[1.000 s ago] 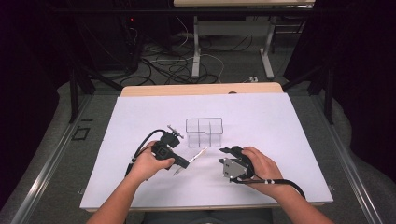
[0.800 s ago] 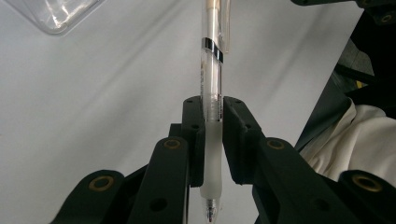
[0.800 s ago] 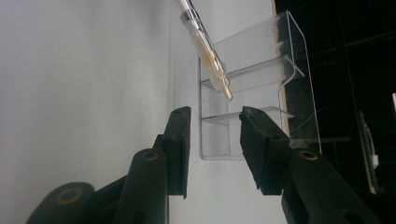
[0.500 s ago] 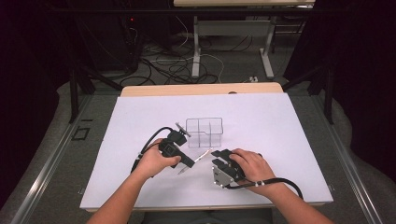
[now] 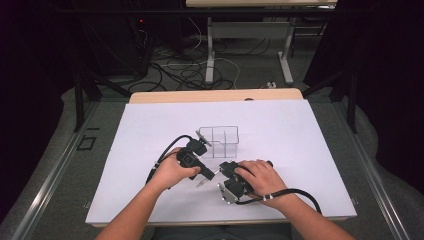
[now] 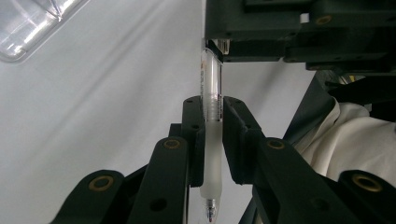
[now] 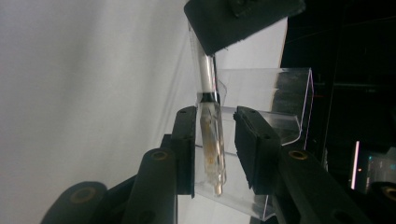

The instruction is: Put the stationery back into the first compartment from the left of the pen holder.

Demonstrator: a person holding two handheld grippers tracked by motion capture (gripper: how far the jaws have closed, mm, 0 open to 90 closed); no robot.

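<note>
White surface (image 5: 310, 150) is bare apart from the clear divided organizer (image 5: 220, 140), which sits just beyond both my hands. I guess that's where the pen ends up, so I'm working close to it.

My left claw (image 6: 212, 135) is clamped on the pen (image 6: 211, 93) at its frosted grip section. Tip sticks out back toward the cam and the barrel runs fwd, off the surface. I hold it low on the body so the other end stays free for the 2nd claw.

My right claw (image 7: 219, 135) faces the left one w/ the clear barrel end between its jaws. They've just been closing. The pen lies against one pad w/ a gap to the other (so no real grip yet). Looks like a handover or a pull-apart. Can't tell which.
</note>
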